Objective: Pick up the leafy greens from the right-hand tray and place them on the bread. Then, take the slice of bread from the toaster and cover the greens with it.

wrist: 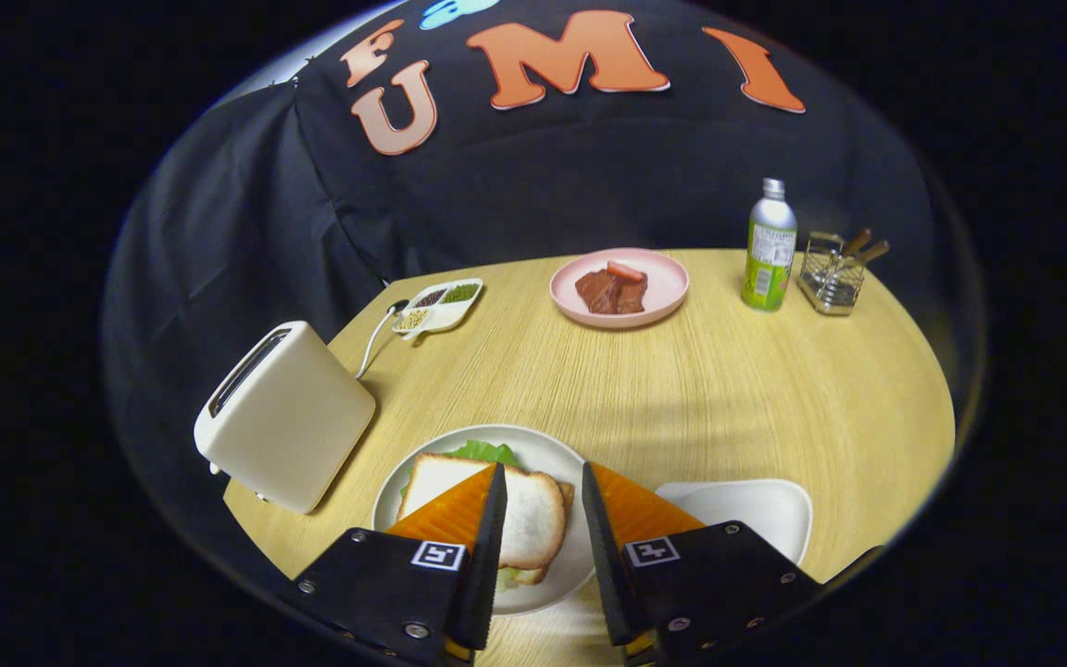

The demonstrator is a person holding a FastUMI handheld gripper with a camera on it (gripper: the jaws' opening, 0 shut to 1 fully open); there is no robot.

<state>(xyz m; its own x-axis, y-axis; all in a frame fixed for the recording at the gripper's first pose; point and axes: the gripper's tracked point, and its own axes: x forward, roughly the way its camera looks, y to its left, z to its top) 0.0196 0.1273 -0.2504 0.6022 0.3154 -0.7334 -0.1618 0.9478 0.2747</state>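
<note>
The tool point(541, 477) hangs with fingers apart, gripping nothing; between and just under them lies the top bread slice point(533, 519), covering the leafy greens point(485, 452) on one white plate point(543, 454); one empty white tray point(756, 505) sits just right; one toaster point(283, 412) stands left; the table point(728, 389) also carries one pink plate point(621, 287) and one bottle point(770, 245) beyond.

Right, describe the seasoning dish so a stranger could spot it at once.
Start at the white toaster beyond the open hand-held gripper. Just past it, near the wooden table's far edge, sits a small white divided dish. Unlike the pink plate of meat, it holds separate dark, green and pale fillings.
</note>
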